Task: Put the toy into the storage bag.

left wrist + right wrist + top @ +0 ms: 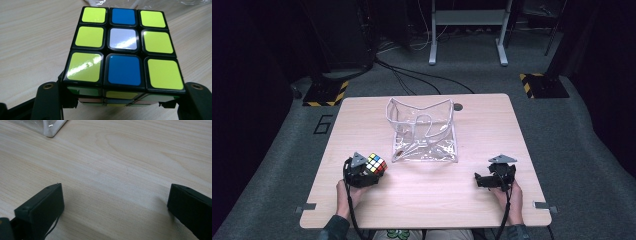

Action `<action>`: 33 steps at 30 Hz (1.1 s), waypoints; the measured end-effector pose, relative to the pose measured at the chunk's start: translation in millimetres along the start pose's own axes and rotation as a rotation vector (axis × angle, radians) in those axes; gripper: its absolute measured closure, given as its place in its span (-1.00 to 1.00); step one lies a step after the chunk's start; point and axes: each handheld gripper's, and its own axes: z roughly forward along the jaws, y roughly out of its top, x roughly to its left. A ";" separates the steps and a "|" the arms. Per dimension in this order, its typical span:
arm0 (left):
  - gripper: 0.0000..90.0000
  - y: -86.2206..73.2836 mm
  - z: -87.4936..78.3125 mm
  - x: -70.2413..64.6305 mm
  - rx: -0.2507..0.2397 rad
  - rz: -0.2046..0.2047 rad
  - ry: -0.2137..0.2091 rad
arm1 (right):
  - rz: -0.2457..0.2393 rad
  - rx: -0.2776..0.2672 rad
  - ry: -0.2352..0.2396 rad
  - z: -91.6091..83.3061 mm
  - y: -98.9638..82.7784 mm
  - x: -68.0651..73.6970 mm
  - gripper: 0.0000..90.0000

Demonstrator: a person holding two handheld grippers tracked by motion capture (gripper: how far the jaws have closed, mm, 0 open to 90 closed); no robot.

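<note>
A puzzle cube (376, 164) with coloured stickers sits in my left gripper (368, 172) at the table's front left. In the left gripper view the cube (123, 47) shows a face of yellow, blue and white squares, and both black jaws press its lower sides. A clear plastic bag (424, 131) with a white rim stands open at the table's middle, behind the cube. My right gripper (486, 179) rests at the front right, apart from the bag. In the right gripper view its jaws (115, 205) stand wide apart over bare wood with nothing between them.
The wooden table (482, 125) has a round grommet hole (457, 106) behind the bag. A corner of the bag (51, 127) shows at the top left of the right gripper view. Beyond the table are cables, stand bases with striped edges and a white desk frame (467, 30).
</note>
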 end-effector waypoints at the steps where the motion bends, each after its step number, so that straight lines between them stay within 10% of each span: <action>1: -0.25 1.2 -0.3 -0.2 -0.005 -0.003 0.001 | -0.001 0.000 0.000 0.0 0.0 0.0 -1.00; 33: -0.25 41.9 -11.3 -0.8 -0.034 0.040 -0.011 | -0.004 -0.003 0.000 0.2 0.0 -0.2 -1.00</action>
